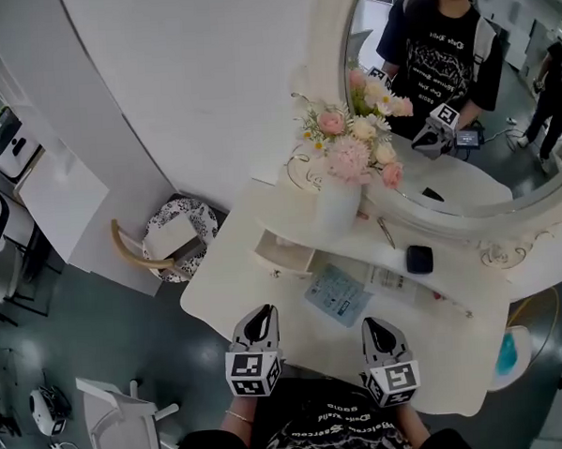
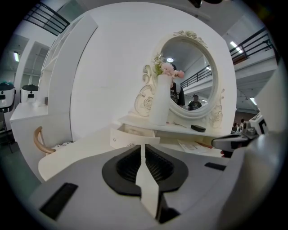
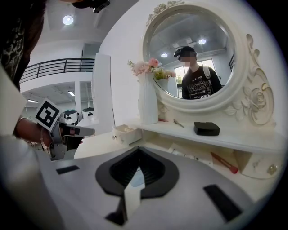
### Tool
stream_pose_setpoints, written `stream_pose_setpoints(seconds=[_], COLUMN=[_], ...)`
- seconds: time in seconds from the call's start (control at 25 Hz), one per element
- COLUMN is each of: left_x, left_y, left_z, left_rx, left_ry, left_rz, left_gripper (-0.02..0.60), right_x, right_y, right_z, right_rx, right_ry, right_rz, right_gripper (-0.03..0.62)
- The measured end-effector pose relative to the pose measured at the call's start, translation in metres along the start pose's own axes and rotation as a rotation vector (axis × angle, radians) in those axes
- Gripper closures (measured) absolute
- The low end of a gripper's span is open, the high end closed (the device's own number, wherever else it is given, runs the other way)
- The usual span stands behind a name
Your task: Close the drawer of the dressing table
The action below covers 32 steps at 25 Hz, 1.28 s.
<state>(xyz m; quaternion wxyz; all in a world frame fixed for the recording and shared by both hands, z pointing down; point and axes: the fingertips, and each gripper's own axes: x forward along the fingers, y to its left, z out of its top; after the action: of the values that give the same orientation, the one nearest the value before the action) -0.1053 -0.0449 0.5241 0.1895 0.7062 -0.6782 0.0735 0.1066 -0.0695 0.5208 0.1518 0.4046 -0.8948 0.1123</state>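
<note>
Left gripper point(image 1: 263, 314) and right gripper point(image 1: 374, 325), both pressed together, hover over the dressing table's point(image 1: 230, 289) near edge. Its drawer point(image 1: 287, 253) stands open.

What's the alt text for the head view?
White dressing table with its drawer pulled open, under a vase of pink flowers and a round mirror. The left gripper and right gripper, both shut and empty, point toward it.

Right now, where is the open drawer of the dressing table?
In the head view the drawer juts open from the left end of the raised shelf, just below the white vase of flowers and ahead of the left gripper.
</note>
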Motion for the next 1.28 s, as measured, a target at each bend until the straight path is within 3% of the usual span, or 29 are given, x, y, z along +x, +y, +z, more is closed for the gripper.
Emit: stream_pose_setpoints(seconds=[0.44,0.84,1.28], left_x=[0.040,0.069,0.097], left_y=[0.024,0.045,0.040], left_z=[0.004,-0.005,-0.021], left_rx=[0.040,0.074,0.128], left_ry=[0.069,0.164,0.245], left_rz=[-0.075,-0.148,-0.199], left_gripper=[0.546,0.418,0.390], right_x=[0.026,0.043,0.032], right_y=[0.005,0.016,0.017], right_z=[0.006,0.010,0.005], right_rx=[0.044,0.073,0.109], right_ry=[0.001,0.001,0.011], right_rz=[-0.094,-0.178,-0.300], right_gripper=[0.583,0.583,0.583])
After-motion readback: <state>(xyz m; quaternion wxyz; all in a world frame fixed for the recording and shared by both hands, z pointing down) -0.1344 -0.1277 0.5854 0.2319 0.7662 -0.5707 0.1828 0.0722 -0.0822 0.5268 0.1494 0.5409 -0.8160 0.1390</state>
